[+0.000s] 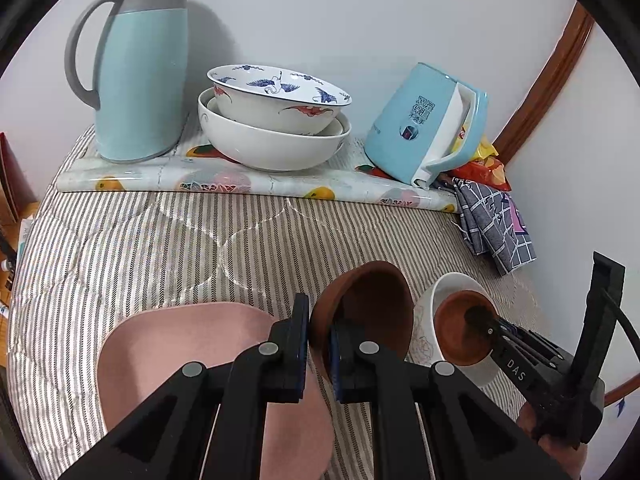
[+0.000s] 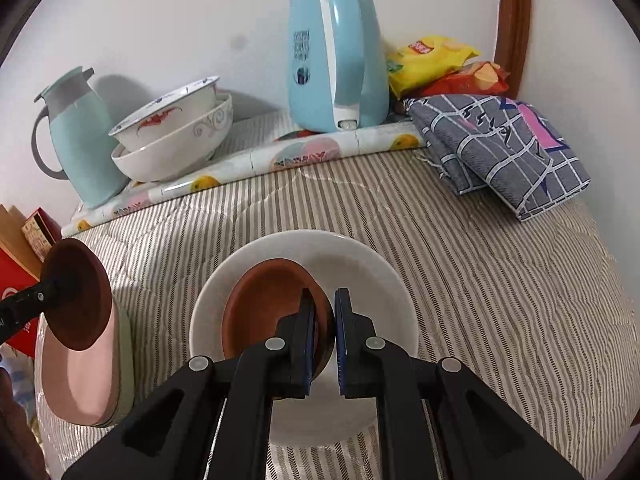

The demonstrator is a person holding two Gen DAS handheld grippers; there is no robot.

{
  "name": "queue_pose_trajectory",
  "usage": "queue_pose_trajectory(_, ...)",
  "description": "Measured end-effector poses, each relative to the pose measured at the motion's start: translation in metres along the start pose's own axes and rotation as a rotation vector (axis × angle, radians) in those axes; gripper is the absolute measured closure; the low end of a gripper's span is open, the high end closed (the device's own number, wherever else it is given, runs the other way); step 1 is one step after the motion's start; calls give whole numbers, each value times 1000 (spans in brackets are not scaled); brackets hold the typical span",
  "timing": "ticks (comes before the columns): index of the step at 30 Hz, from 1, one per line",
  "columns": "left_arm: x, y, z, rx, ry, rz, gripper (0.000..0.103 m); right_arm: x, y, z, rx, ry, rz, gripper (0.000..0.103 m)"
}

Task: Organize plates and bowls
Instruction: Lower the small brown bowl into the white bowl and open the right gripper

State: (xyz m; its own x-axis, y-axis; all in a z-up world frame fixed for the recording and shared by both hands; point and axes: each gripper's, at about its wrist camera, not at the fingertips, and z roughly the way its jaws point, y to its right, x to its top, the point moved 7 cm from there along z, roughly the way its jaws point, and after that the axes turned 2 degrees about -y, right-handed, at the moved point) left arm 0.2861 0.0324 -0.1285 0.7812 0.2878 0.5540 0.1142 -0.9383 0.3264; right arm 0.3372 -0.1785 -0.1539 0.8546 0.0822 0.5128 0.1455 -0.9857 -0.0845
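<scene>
My left gripper (image 1: 319, 344) is shut on the rim of a brown bowl (image 1: 368, 308), held tilted above the striped cloth beside the pink plate (image 1: 180, 344). In the right wrist view this bowl (image 2: 78, 296) hangs over the pink plate (image 2: 84, 380), which lies on a green one. My right gripper (image 2: 323, 336) is shut on the rim of a second brown bowl (image 2: 268, 304) that sits inside a white bowl (image 2: 360, 264). That pair shows in the left wrist view too, brown bowl (image 1: 460, 328) in white bowl (image 1: 452, 284).
At the back, on a fruit-print mat (image 1: 248, 184), stand a teal thermos jug (image 1: 144, 68), two stacked large bowls (image 1: 272, 120) and a blue kettle (image 1: 428, 128). A folded grey checked cloth (image 2: 500, 148) and snack bags (image 2: 440, 64) lie back right. Red boxes (image 2: 20, 280) stand at left.
</scene>
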Motion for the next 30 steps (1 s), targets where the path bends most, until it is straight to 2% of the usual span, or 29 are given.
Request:
queue_pose_trajectory(12,-1,-2,12,-9,-27,3,94,-5,-4,19,-6,-47,-11,94)
queue_pose_trajectory(30,-4,-5,23,-4,-49,1,94,-4,-2,24,-15,-75,-21,94)
